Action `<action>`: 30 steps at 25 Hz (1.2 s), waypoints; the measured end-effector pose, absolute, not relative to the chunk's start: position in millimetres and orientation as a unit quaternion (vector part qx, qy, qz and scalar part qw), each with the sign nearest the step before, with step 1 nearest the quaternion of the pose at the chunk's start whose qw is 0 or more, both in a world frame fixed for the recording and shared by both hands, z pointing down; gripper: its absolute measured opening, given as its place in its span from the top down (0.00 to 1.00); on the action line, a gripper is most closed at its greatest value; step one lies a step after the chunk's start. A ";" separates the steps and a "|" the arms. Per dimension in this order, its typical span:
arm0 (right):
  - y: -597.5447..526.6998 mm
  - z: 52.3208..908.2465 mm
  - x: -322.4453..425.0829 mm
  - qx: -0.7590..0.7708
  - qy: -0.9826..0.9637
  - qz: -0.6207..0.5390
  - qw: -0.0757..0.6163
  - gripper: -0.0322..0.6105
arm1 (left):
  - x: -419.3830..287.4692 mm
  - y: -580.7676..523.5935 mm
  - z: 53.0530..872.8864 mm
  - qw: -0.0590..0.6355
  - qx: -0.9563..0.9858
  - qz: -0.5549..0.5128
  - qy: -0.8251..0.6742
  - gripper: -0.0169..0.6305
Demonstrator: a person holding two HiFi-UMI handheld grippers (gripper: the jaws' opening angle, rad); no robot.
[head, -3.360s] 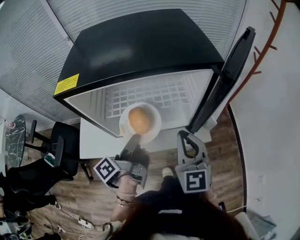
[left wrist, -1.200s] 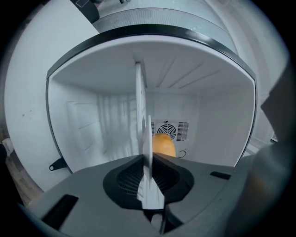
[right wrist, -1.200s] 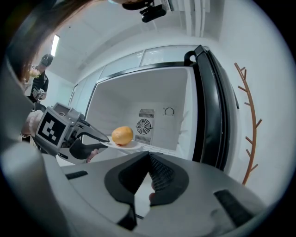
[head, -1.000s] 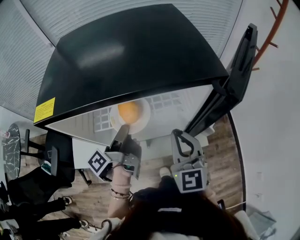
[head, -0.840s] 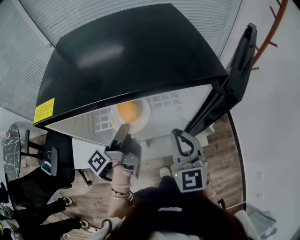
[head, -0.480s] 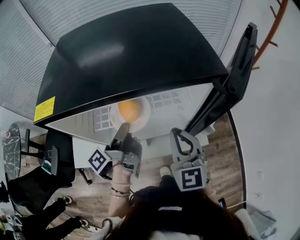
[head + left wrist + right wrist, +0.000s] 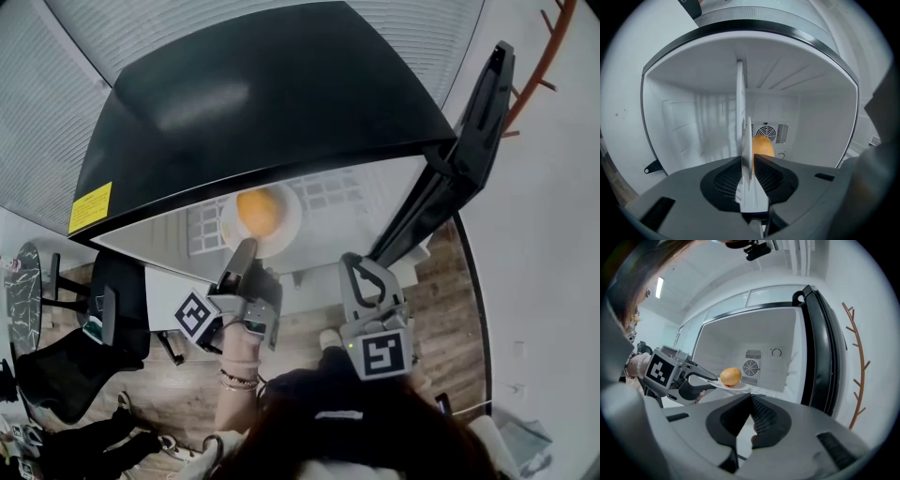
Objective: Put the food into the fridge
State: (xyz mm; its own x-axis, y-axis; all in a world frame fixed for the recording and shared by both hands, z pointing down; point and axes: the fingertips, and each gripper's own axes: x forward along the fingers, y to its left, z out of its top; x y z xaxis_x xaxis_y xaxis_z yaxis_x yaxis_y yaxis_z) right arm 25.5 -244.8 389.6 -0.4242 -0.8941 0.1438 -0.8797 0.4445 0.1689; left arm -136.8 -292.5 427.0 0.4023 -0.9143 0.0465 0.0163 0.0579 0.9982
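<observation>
Head view: orange [image 7: 259, 210] sits on white plate [image 7: 287, 231] at centre of frame, inside the open fridge [image 7: 281, 94], over its wire shelf [image 7: 330, 190]. In the frame the orange lies just above the tip of the left tool [image 7: 247, 249], beyond the plate's near rim, and does not touch the tool.

Left gripper view: plate seen edge-on, running up the middle of the frame, with its rim between the two jaws. Orange is just right of it, past the jaw tips. Jaws have just been opening; a pad lies close against each face of the rim, no gap visible. Plate edge runs beside the shelf edge; contact between them cannot be told.

Right tool [image 7: 751, 397]: lower centre-right in head view, outside the fridge near the open door [image 7: 469, 141]. Jaw tips pressed together, nothing between them, touching nothing
</observation>
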 end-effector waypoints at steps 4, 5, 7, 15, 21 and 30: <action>-243.0 389.2 23.7 0.523 -0.845 -0.033 0.107 0.95 | -137.5 -293.0 427.5 0.614 0.568 -0.384 -0.391 0.85; -242.6 389.3 23.4 0.523 -0.845 -0.032 0.106 0.95 | -137.2 -292.4 427.8 0.614 0.568 -0.382 -0.391 0.85; -242.2 388.8 23.0 0.522 -0.846 -0.032 0.105 0.95 | -136.6 -291.0 427.9 0.615 0.569 -0.383 -0.390 0.82; -238.6 387.5 22.3 0.517 -0.849 -0.036 0.104 0.95 | -140.9 -283.1 426.9 0.603 0.581 -0.379 -0.394 0.81; -231.2 385.0 18.9 0.512 -0.852 -0.041 0.102 0.95 | -143.3 -272.4 423.9 0.591 0.592 -0.375 -0.400 0.78; -213.6 391.2 13.8 0.500 -0.859 -0.027 0.106 0.95 | -158.8 -234.6 429.1 0.529 0.625 -0.320 -0.476 0.86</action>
